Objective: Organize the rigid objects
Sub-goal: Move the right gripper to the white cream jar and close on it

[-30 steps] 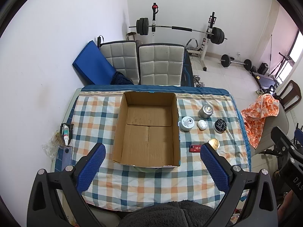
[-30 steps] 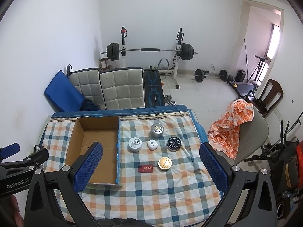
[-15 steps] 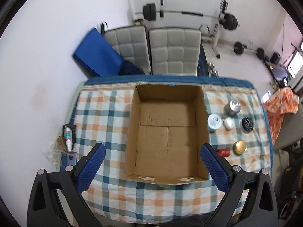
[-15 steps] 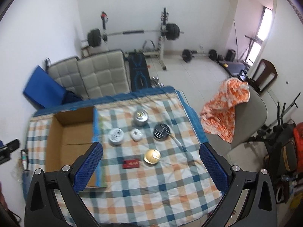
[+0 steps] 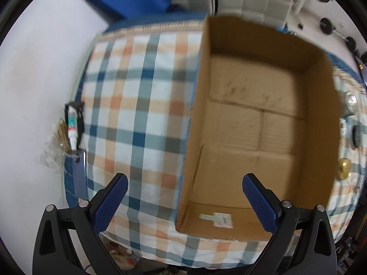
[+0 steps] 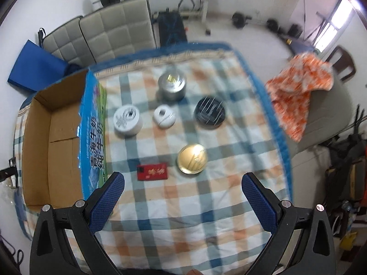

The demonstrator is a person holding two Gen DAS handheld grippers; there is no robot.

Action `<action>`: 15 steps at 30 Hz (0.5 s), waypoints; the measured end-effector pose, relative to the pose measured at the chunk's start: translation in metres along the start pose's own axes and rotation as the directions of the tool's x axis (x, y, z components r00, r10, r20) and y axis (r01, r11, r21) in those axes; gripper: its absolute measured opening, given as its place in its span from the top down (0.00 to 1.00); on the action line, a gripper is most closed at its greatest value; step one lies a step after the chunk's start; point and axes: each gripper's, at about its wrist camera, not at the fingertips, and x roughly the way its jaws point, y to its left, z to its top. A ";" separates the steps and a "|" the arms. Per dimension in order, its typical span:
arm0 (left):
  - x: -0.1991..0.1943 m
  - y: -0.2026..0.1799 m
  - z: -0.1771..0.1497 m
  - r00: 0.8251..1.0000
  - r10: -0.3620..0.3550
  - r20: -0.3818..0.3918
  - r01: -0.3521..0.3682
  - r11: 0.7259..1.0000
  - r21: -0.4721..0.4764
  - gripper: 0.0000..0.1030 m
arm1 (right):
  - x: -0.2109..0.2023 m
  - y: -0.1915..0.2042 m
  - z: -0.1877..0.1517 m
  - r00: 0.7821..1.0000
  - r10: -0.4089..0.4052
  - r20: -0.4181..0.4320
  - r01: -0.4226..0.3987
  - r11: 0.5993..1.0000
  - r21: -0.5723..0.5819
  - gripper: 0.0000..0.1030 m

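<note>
An empty open cardboard box (image 5: 263, 123) (image 6: 52, 137) sits on the checked tablecloth (image 6: 206, 206). To its right lie a red flat box (image 6: 152, 171), a gold round tin (image 6: 192, 158), a white round tin (image 6: 127, 121), a small white round case (image 6: 164, 116), a black round tin (image 6: 209, 113) and a silver tin (image 6: 172, 85). My left gripper (image 5: 184, 202) is open and empty above the box's near left wall. My right gripper (image 6: 183, 202) is open and empty, above the cloth just in front of the red box and gold tin.
A tube (image 5: 72, 126) and a plastic bag (image 5: 52, 153) lie at the table's left edge by the white wall. Padded chairs (image 6: 110, 36) stand behind the table. An orange cloth (image 6: 300, 91) hangs over a chair on the right. Gym weights stand at the back.
Both grippers have moved down and forward toward the table. The left one now hovers close over the box's left wall; the right one has closed in on the tins. Both stay open.
</note>
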 end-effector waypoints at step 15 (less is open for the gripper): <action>0.094 -0.009 0.006 0.977 -0.039 -0.208 0.055 0.996 0.075 0.72 | 0.115 0.020 0.023 0.975 0.042 -0.216 -0.006 0.986 0.165 0.00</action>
